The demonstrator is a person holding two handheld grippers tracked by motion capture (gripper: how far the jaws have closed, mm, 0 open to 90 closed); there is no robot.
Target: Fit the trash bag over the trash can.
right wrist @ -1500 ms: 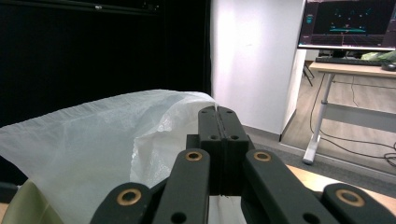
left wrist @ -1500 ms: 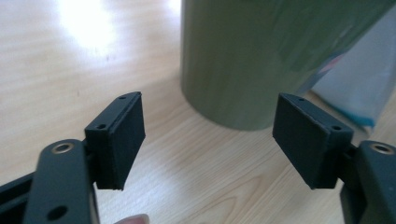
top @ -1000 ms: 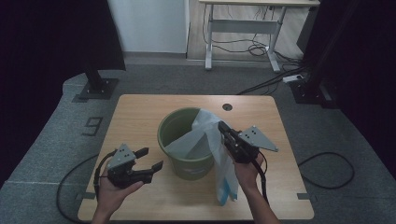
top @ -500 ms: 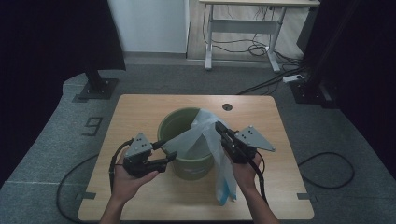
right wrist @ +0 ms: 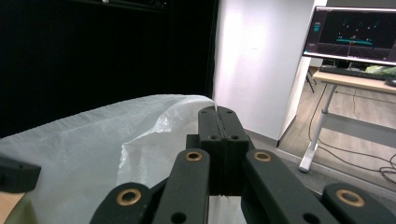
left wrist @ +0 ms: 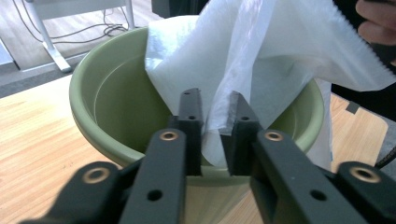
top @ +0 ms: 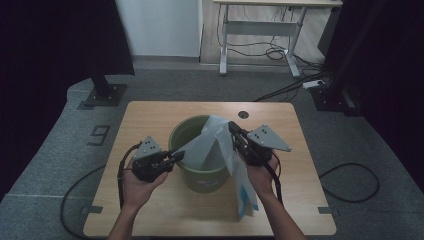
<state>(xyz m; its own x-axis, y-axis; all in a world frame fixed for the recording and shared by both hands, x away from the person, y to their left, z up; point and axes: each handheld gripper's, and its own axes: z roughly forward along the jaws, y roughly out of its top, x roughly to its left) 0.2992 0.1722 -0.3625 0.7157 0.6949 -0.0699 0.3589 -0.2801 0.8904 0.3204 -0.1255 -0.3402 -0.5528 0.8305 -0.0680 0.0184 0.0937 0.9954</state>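
— What's on the desk (top: pixel 150 112)?
— A green bucket (top: pixel 186 135); white bag (top: pixel 210 145) draped over its rim, hanging long-ways down.
— Fingers?
— Right gripper (top: pixel 234 128) clenched on the bag; left gripper (top: pixel 176 156) closing, seemingly not pinching yet.

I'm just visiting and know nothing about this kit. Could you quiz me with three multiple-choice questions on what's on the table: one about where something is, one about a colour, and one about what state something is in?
1. Where does the plastic bag lie?
A. flat beside the bucket
B. draped over the bucket's rim
C. on the floor

2. What colour is the bucket?
A. green
B. red
C. blue

3. How do the right gripper jaws stand?
A. wide open
B. shut on the bag
C. shut on nothing

Answers: 1 B, the bag hangs partly inside, partly down the outside. 2 A, its wall and rim are green. 3 B, the jaws meet with film pinched between them.
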